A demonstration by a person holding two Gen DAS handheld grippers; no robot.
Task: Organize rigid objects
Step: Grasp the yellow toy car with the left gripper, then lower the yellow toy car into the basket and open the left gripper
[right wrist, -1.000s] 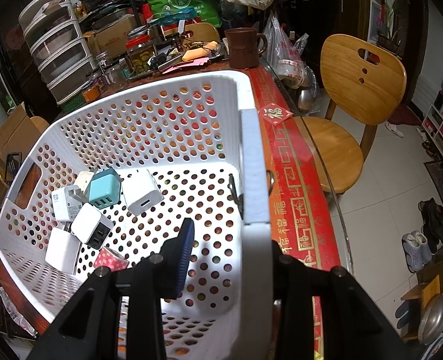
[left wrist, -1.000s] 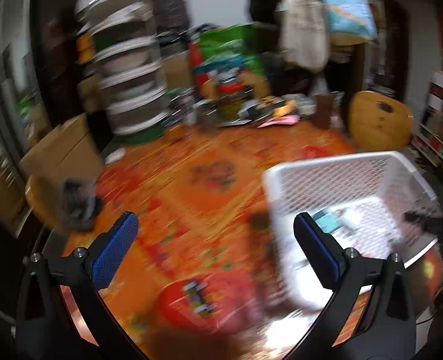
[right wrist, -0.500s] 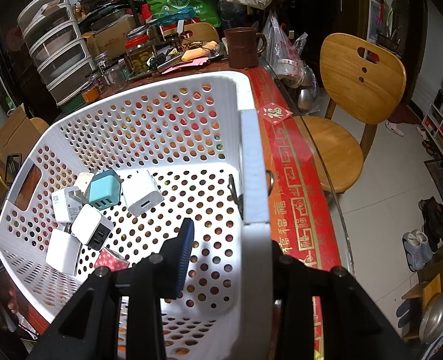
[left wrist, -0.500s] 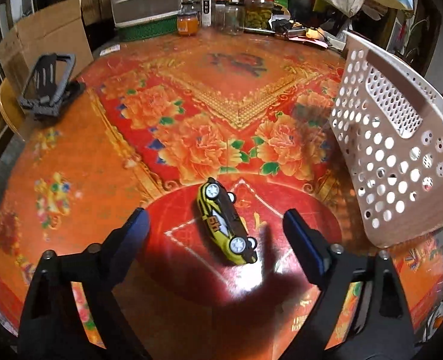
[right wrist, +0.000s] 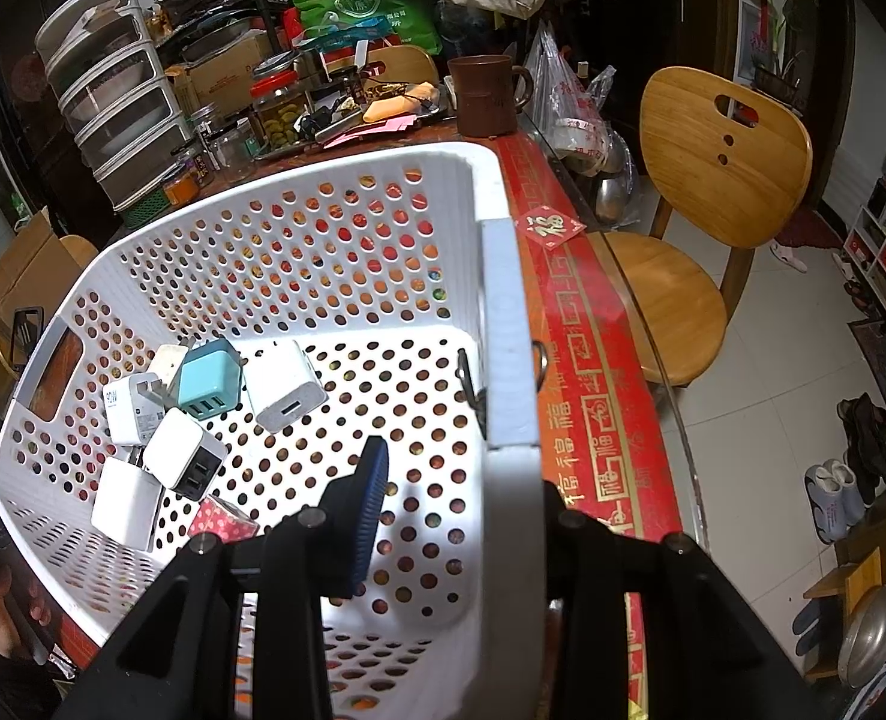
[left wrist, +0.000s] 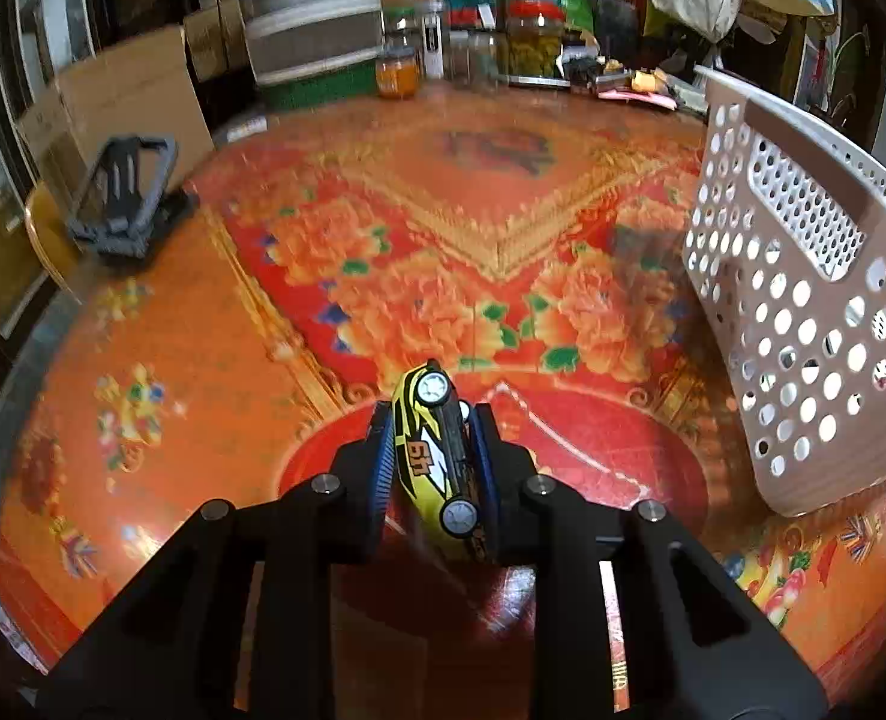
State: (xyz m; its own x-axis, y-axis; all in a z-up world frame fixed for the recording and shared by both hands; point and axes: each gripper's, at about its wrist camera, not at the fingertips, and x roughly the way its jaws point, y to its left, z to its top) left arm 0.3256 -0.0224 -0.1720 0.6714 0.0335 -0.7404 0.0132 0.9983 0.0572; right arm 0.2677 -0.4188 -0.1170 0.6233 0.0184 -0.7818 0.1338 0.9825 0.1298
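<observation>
My left gripper (left wrist: 434, 450) is shut on a yellow and black toy car (left wrist: 437, 456), which lies on its side between the blue pads, low over the red floral tablecloth (left wrist: 383, 240). The white perforated basket (left wrist: 802, 330) stands to its right. My right gripper (right wrist: 443, 480) is shut on the basket's right wall (right wrist: 511, 360), with one pad (right wrist: 371, 498) inside. In the basket lie several chargers: a teal one (right wrist: 206, 381), white ones (right wrist: 284, 384) and a small red dotted box (right wrist: 224, 519).
A black phone stand (left wrist: 125, 198) sits at the table's left edge. Jars (left wrist: 529, 36), plastic drawers (left wrist: 311, 24) and a brown mug (right wrist: 484, 96) crowd the far side. A wooden chair (right wrist: 712, 192) stands right of the table.
My left gripper swung down to the toy car, which lay free between the open fingers half a second ago, and closed on it. The right gripper and basket have stayed still.
</observation>
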